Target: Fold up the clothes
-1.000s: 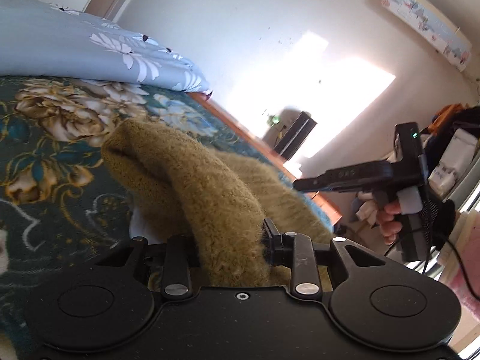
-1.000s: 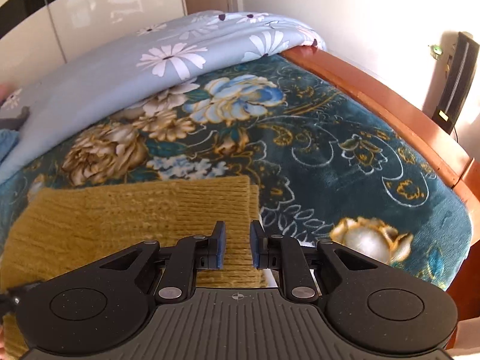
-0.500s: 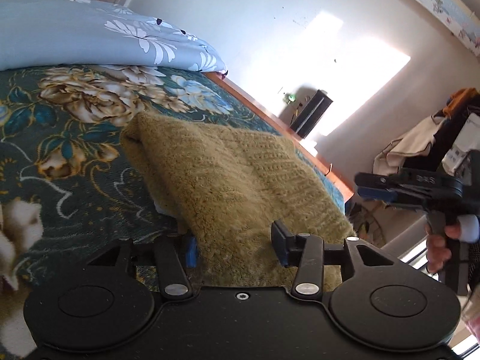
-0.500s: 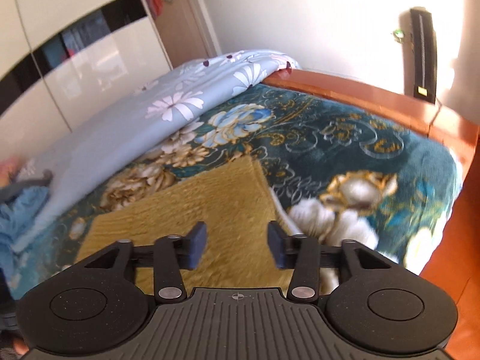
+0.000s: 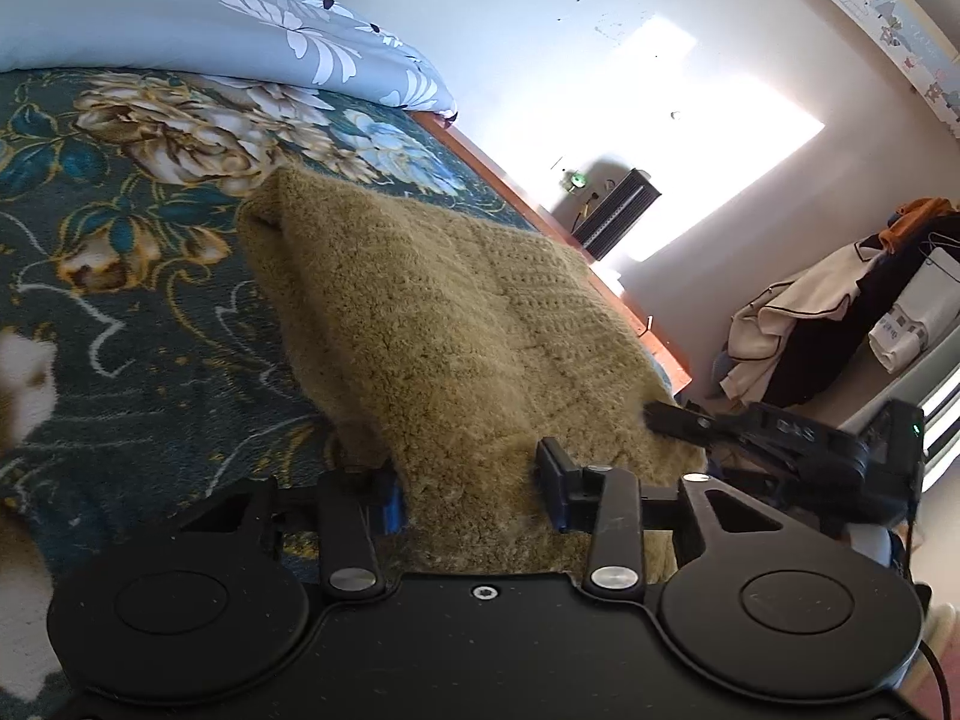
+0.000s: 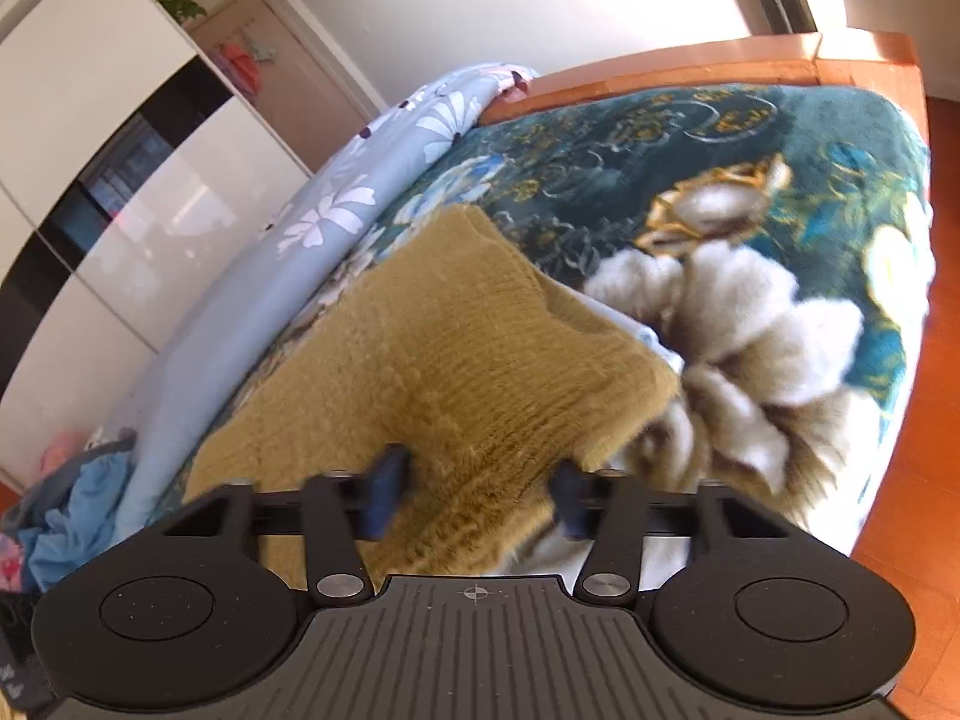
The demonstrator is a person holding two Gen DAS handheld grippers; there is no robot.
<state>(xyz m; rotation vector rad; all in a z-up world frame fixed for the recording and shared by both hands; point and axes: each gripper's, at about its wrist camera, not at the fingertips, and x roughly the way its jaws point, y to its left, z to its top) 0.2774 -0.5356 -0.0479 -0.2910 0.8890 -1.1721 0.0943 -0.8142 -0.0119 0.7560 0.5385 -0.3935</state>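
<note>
loose fold, open jaws: where this could slip

nearest us, the left gripper has its jaws spread wide over the near edge of the mustard sweater; the knit lies between them, but they hold nothing. the right gripper is the same, jaws wide apart over the sweater's near corner, gripping nothing. the sweater lies folded on the bed's flowered blanket, close to the bed's edge on the right side.

we judge the risks as follows. the thick knit may spring back, since nothing pins the fold. if we close on only the top layer, a lift would peel the fold open. a white layer peeks out beneath the corner, so a careless grab could take that instead. farther off, the grey quilt lies well apart and should not interfere.
</note>
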